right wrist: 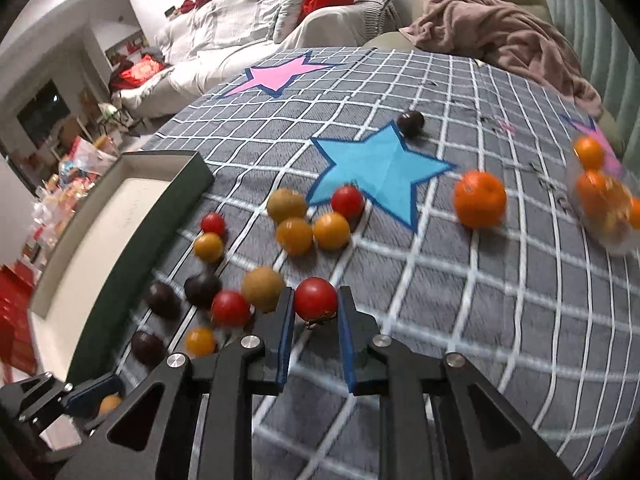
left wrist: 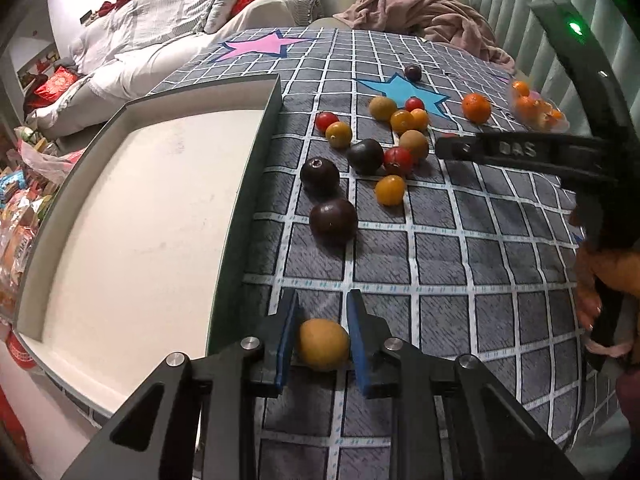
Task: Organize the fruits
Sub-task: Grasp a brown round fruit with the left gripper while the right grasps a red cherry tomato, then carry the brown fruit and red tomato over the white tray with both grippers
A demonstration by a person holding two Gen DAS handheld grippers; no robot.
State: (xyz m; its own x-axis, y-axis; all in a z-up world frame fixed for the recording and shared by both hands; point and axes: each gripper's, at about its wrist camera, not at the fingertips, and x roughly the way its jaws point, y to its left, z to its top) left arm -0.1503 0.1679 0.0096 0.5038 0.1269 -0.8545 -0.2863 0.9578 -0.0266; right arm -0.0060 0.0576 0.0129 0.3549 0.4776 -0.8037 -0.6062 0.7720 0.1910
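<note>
My left gripper (left wrist: 323, 312) is shut on a tan round fruit (left wrist: 322, 344), held between its blue pads just right of the white tray (left wrist: 256, 152). My right gripper (right wrist: 316, 300) is shut on a red tomato (right wrist: 316, 299) above the checked cloth. Loose fruit lies in a cluster on the cloth: dark plums (left wrist: 333, 221), yellow tomatoes (left wrist: 389, 190), red tomatoes (right wrist: 230, 308), tan fruits (right wrist: 263, 288). An orange (right wrist: 479, 199) sits further right. The right gripper also shows in the left wrist view (left wrist: 452, 147).
A clear bag of oranges (right wrist: 600, 200) lies at the right edge. One dark plum (right wrist: 411, 123) sits alone beyond the blue star (right wrist: 380, 172). A pink blanket (right wrist: 500, 28) and a bed are behind the table. Packaged goods lie on the floor at left.
</note>
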